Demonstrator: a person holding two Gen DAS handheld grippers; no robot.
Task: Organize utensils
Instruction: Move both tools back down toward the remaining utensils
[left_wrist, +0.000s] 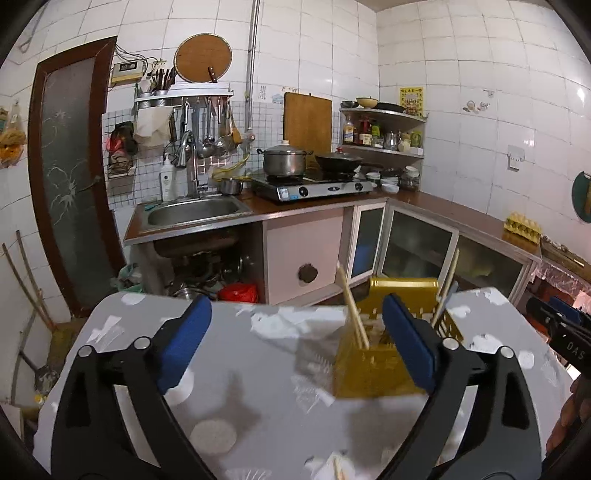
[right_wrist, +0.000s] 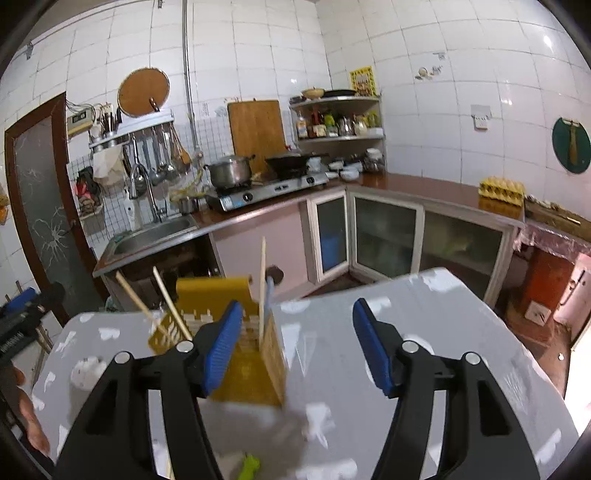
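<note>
On the grey patterned table (left_wrist: 258, 369) the yellow utensil holder (left_wrist: 373, 369) is standing near the far edge, chopsticks (left_wrist: 354, 314) leaning out of it. The left gripper (left_wrist: 295, 343) is hanging wide with nothing between its pads; the right gripper (right_wrist: 299, 343) is gaping too, one pad just beside the holder. A careless sweep is likely to tip the light holder or knock the sticks out. The only lettering showing reads "DAS", on the neighbouring gripper's body in the left wrist view; the wall poster is too blurred to read.
</note>
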